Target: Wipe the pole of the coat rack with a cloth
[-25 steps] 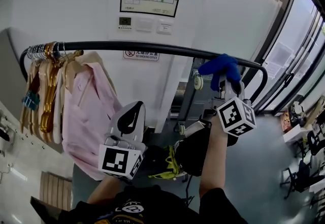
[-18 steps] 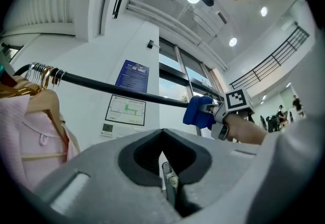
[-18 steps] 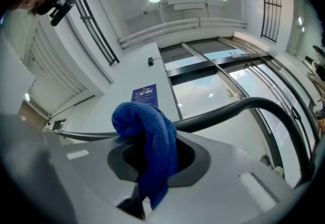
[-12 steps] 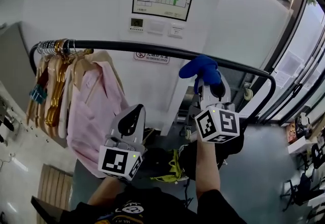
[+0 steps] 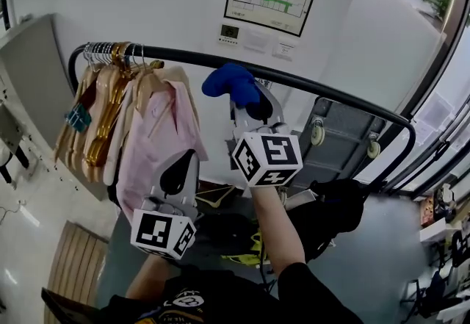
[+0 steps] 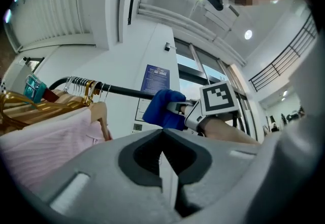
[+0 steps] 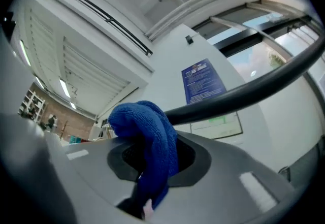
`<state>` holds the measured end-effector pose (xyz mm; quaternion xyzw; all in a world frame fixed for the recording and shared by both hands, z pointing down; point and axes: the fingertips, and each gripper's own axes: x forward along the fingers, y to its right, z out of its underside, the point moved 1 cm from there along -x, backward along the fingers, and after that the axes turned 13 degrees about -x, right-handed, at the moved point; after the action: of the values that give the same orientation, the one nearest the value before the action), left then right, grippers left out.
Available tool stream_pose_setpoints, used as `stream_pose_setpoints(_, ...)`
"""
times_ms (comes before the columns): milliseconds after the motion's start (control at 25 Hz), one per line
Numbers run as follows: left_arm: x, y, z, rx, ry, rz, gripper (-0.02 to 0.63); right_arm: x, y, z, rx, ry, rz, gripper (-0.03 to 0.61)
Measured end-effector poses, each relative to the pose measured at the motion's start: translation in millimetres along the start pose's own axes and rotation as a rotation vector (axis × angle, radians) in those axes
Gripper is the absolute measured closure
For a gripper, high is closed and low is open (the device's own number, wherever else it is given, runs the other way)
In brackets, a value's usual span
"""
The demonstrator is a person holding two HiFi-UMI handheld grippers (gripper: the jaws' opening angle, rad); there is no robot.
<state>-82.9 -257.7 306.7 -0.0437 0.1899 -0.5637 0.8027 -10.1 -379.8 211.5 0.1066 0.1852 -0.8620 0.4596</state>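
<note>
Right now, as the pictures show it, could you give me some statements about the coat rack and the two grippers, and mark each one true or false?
1. The right gripper presses a blue cloth to the black pole. True.
2. The left gripper also grips the cloth. False: its jaws are together on nothing, below the pole.
3. A pink shirt hangs near the pole's left end in the head view. True.
4. The cloth is left of the hangers. False: it is to their right.
</note>
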Motion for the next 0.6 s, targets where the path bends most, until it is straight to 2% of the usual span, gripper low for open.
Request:
stream_pose_setpoints(120, 0, -7, -2, 0.001, 0.002, -0.009, 0.611, 14, -24, 4, -0.005, -0.007, -0.06, 0.503)
stream_pose_setpoints(240, -3, -10, -6, 0.002, 0.006, -0.011, 0.611, 18, -32, 0, -0.026, -0.003, -0.065, 0.503)
stream_pose_setpoints(440, 4, -3, 0, -0.024, -0.006, 0.023, 0.611, 1, 2, 3, -0.024, -0.023, -0.009, 0.504)
stream_pose_setpoints(600, 20, 17, 14, -0.045, -0.034, 0.087, 0.611, -34, 53, 5, 0.001, -0.037, 0.083, 0.505)
